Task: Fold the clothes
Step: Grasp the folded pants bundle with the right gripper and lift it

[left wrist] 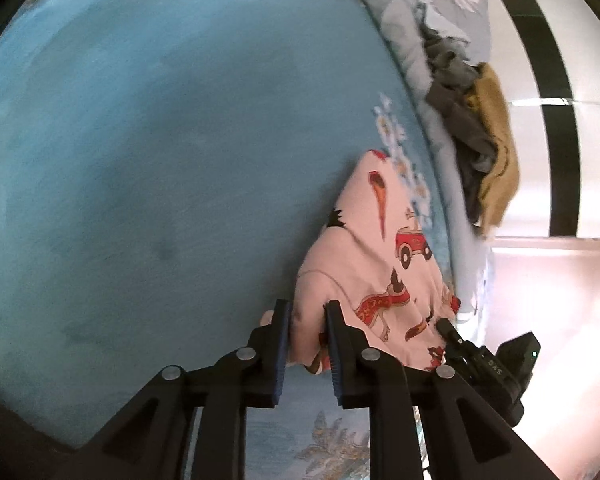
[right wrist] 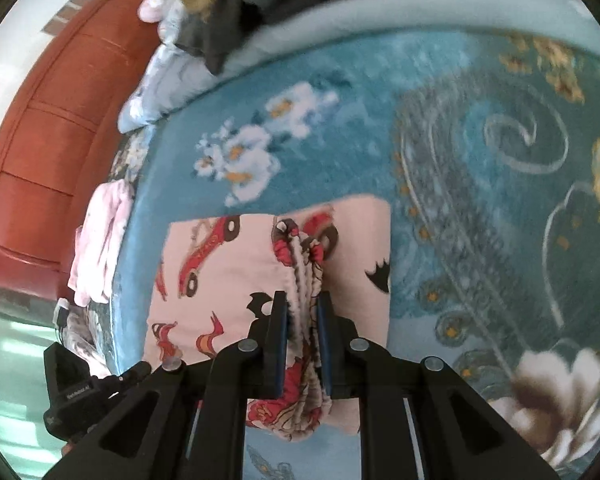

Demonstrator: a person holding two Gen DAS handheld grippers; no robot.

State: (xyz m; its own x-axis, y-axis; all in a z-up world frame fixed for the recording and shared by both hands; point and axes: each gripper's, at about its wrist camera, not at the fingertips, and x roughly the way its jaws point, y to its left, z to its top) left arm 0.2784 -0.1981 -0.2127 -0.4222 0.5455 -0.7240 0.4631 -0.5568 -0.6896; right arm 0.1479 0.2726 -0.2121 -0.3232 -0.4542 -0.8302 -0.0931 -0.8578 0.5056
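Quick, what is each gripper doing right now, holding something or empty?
Left gripper: shut on the pink garment.
Right gripper: shut on a bunched fold of the same garment.

- Left gripper (left wrist: 307,308): matte black angular fingers (left wrist: 278,344), blue pads along the inner faces.
- Round silver pivot pins on the black linkage arms.
- Right gripper (right wrist: 302,300): same black build, blue-lined fingers (right wrist: 277,336).

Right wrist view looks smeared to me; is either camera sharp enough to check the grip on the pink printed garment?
Right wrist view: blanket motion-blurred, but right gripper and bunched pink printed garment readable. Left wrist view: mildly soft, window glare at right; left gripper on the cloth edge is clear. Both fisheye-bent.
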